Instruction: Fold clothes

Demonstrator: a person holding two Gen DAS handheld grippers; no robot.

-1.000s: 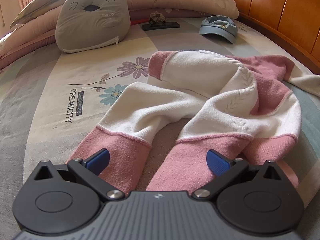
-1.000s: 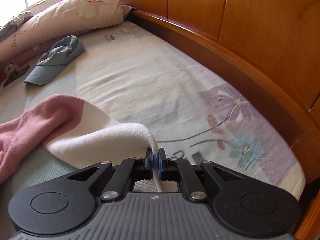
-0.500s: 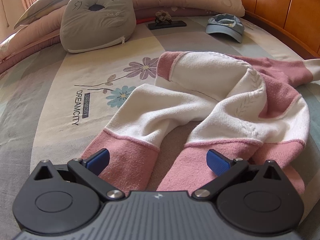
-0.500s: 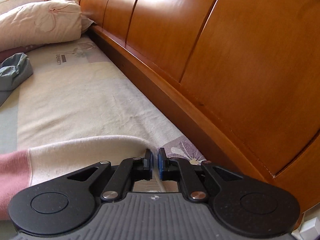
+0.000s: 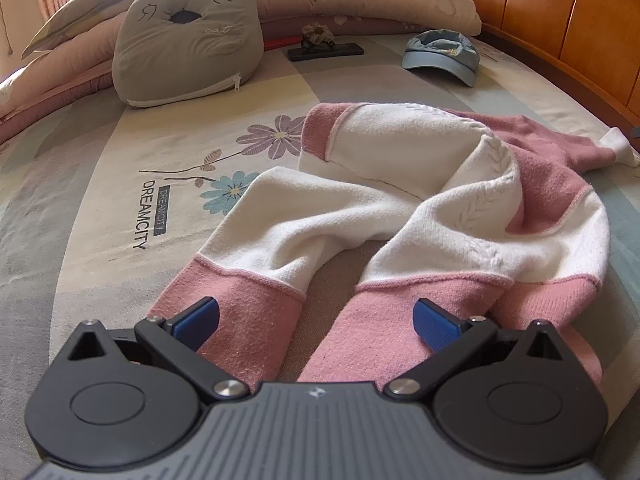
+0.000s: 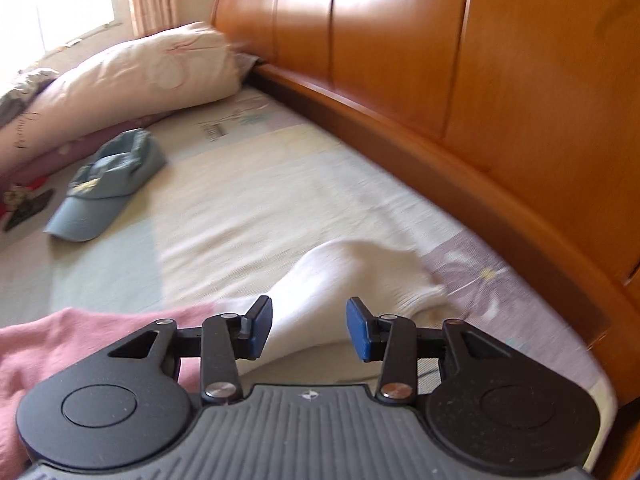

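Pink-and-white sweater (image 5: 400, 208) is spread crumpled on the bed (image 5: 80, 208); both left tongs (image 5: 316, 320) and right tongs (image 6: 309, 330) are held released, nothing gripped.

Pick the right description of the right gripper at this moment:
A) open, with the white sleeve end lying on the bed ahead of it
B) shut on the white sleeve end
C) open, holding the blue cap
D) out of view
A: the right gripper has its blue pads apart with nothing between them, and the white sleeve end lies loose on the bed sheet.
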